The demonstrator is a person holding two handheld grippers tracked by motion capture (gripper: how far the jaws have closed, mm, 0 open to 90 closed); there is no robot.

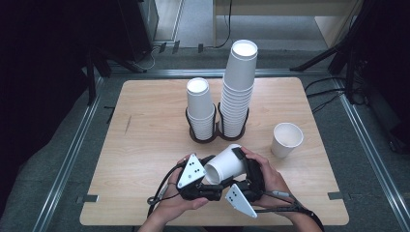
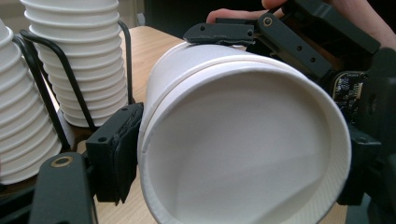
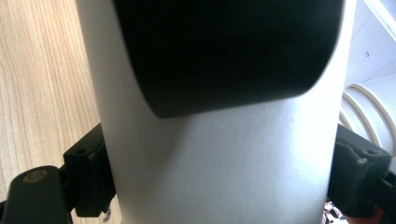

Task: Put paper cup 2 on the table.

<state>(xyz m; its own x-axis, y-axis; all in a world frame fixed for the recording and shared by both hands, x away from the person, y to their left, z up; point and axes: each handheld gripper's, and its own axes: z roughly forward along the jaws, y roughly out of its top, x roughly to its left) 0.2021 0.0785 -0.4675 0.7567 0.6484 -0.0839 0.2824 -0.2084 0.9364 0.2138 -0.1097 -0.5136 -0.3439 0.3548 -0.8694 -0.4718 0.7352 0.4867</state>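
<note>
1. High view. Paper cup (image 1: pixel 226 163), lying sideways, lower centre of frame above the worktop (image 1: pixel 145 145); left hand-held gripper (image 1: pixel 209 180) at its rim, right hand-held gripper (image 1: pixel 240 159) on its body. Two cup stacks (image 1: pixel 238 92) in a rack above; a single cup (image 1: pixel 287 139) at right.
2. Left gripper view. Jaws narrow, pads pressing the rim: likely two nested cups being parted.
3. Right gripper view. Jaws clamp the cup wall both sides. Next move: a steady pull apart, without crushing.
</note>
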